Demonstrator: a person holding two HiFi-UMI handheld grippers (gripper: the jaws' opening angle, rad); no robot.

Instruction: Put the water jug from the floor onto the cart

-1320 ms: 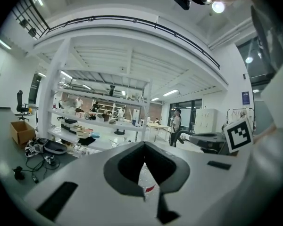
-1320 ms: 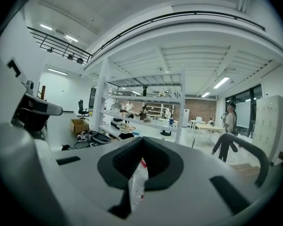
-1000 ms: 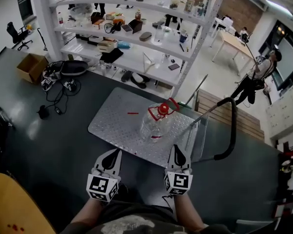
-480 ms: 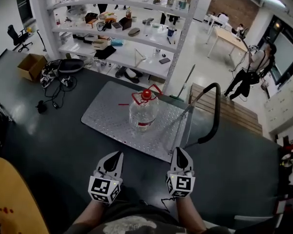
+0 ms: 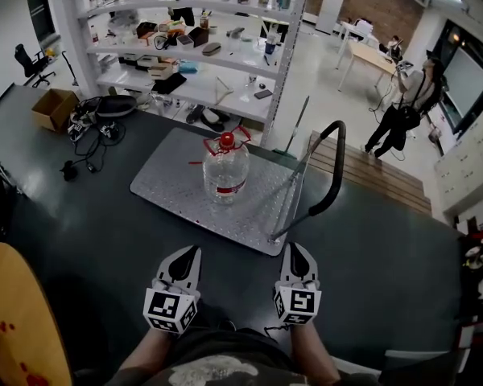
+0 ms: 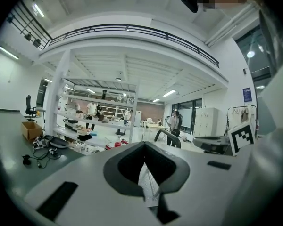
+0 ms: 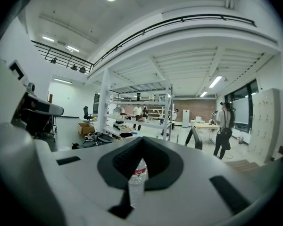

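Note:
The clear water jug (image 5: 224,171), with a red cap and red handle, stands upright on the metal platform of the cart (image 5: 165,191). The cart's black push handle (image 5: 328,175) rises at its right end. My left gripper (image 5: 190,252) and right gripper (image 5: 294,249) sit side by side low in the head view. Both are shut and empty, and a strip of dark floor separates them from the cart's near edge. In the right gripper view the jug (image 7: 136,180) shows through the slit between the closed jaws.
White shelving (image 5: 209,59) full of small items stands behind the cart. A cardboard box (image 5: 51,108) and cables (image 5: 88,127) lie on the floor at left. A person (image 5: 402,107) stands at far right beside wooden boards (image 5: 378,179). A yellow object (image 5: 20,320) fills the lower left.
Both grippers have drawn back from the cart, and more dark floor now lies between them and its edge. The jug stays on the platform and looks farther away.

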